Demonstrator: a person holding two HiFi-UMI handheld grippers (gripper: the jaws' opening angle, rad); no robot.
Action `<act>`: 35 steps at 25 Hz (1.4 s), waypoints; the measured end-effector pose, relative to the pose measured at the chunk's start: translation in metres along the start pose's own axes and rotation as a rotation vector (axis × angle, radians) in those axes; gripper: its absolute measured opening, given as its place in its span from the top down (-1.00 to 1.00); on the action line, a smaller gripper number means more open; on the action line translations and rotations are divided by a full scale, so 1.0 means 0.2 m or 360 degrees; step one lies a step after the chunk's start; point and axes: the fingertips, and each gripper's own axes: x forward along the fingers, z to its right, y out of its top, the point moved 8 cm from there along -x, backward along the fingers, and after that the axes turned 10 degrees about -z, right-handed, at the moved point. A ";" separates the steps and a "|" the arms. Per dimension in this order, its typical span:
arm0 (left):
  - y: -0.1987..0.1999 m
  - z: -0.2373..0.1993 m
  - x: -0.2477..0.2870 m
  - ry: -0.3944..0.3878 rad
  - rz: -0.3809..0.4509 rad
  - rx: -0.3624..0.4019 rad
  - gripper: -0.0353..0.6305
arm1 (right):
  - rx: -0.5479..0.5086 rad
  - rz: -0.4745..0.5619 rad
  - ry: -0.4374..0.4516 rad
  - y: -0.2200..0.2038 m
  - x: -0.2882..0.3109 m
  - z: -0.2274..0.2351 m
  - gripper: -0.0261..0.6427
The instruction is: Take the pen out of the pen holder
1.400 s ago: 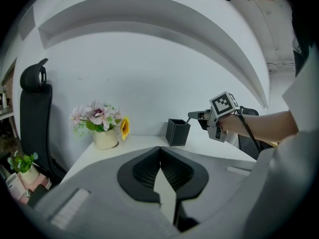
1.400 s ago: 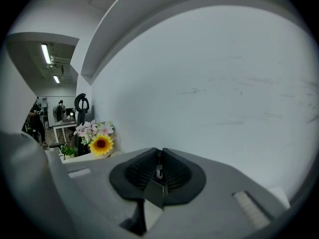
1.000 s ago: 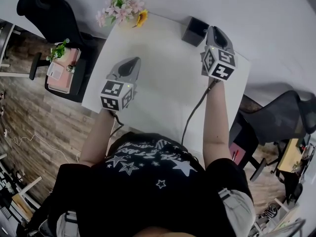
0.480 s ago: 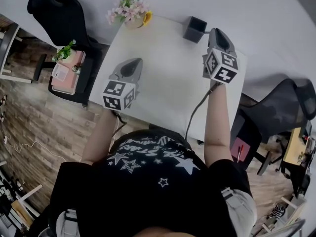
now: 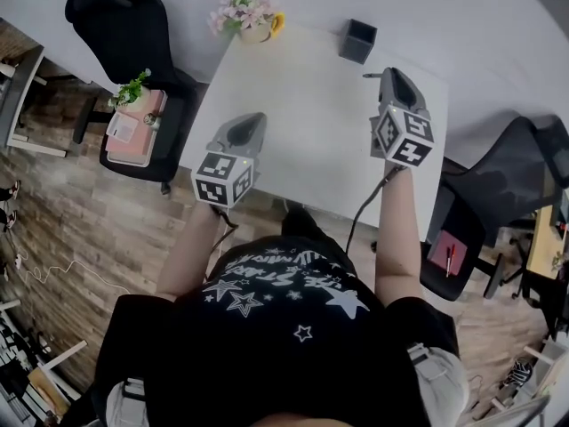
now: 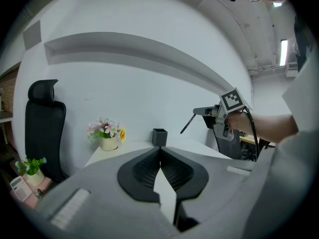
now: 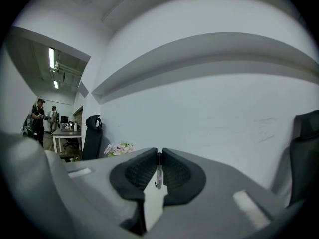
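Observation:
The black square pen holder (image 5: 356,40) stands at the far edge of the white table (image 5: 302,132), also seen in the left gripper view as the pen holder (image 6: 159,137). My right gripper (image 5: 388,75) hovers over the table's right side, nearer me than the holder, shut on a thin dark pen (image 5: 371,76). In its own view, the pen (image 7: 158,176) is pinched between the right gripper's (image 7: 159,156) pads. The left gripper view shows the pen (image 6: 187,125) sticking down-left out of the right gripper (image 6: 199,111). My left gripper (image 5: 252,121) is shut and holds nothing, its tips (image 6: 160,148) meeting.
A pot of flowers (image 5: 252,18) sits at the table's far left corner. A black office chair (image 5: 124,25) and a low stand with a small plant (image 5: 133,118) are left of the table. Another dark chair (image 5: 498,203) is on the right. Two people (image 7: 39,118) stand far off.
Both grippers have drawn back from the pen holder toward me. The right one carries the pen with it, so the gap to the holder has grown.

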 end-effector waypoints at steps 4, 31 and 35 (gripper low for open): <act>-0.08 0.06 -0.13 -0.0016 -0.0007 0.0012 0.86 | 0.0016 -0.0010 -0.0003 -0.08 -0.15 -0.07 0.82; -0.69 0.57 -0.91 -0.0232 -0.0097 0.0006 0.86 | 0.0158 -0.0209 -0.0143 -0.76 -1.51 -0.49 0.82; -0.71 0.71 -0.95 -0.0249 -0.0101 0.0023 0.86 | 0.0173 -0.0221 -0.0132 -0.82 -1.65 -0.47 0.82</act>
